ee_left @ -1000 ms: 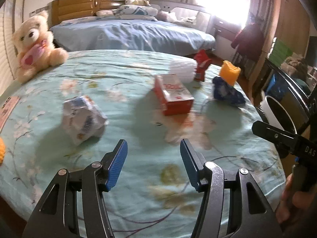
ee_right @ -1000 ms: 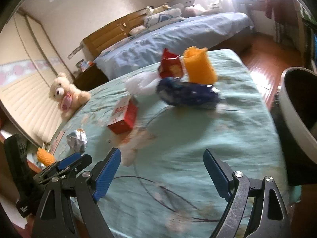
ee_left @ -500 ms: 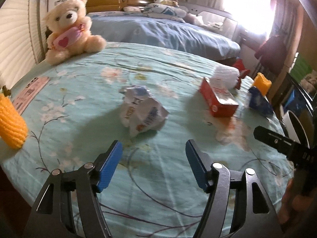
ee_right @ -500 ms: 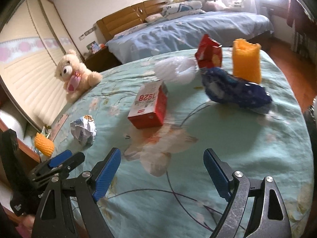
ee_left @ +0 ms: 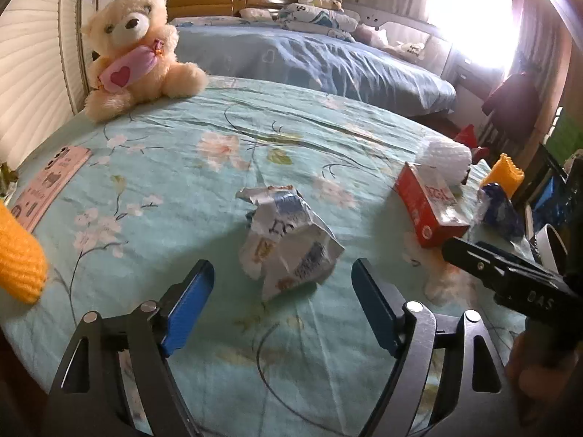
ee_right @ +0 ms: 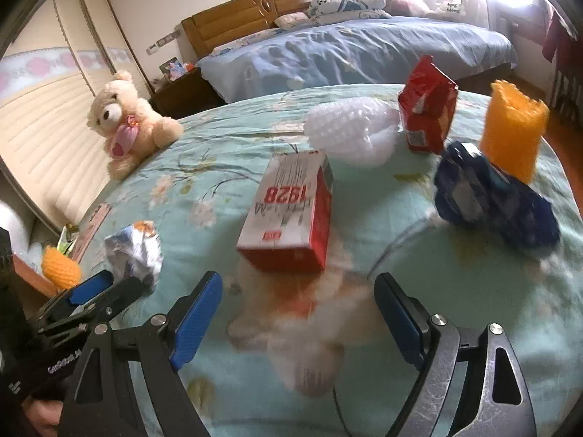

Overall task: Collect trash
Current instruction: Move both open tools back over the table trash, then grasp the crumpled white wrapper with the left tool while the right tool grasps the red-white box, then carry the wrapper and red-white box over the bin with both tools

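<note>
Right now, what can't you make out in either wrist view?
- Orange knitted item: left wrist view, cut off by left edge.
- White bin: left wrist view, mostly hidden behind right gripper.
- Blue wrapper: right wrist view, blurred, print unreadable.
- Crumpled packet: print too creased to read.

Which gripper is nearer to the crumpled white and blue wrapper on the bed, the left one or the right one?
Left. The left gripper, jaws opening, is just short of the crumpled wrapper; nothing is between them yet. The right gripper faces the red box, off to the side.
</note>
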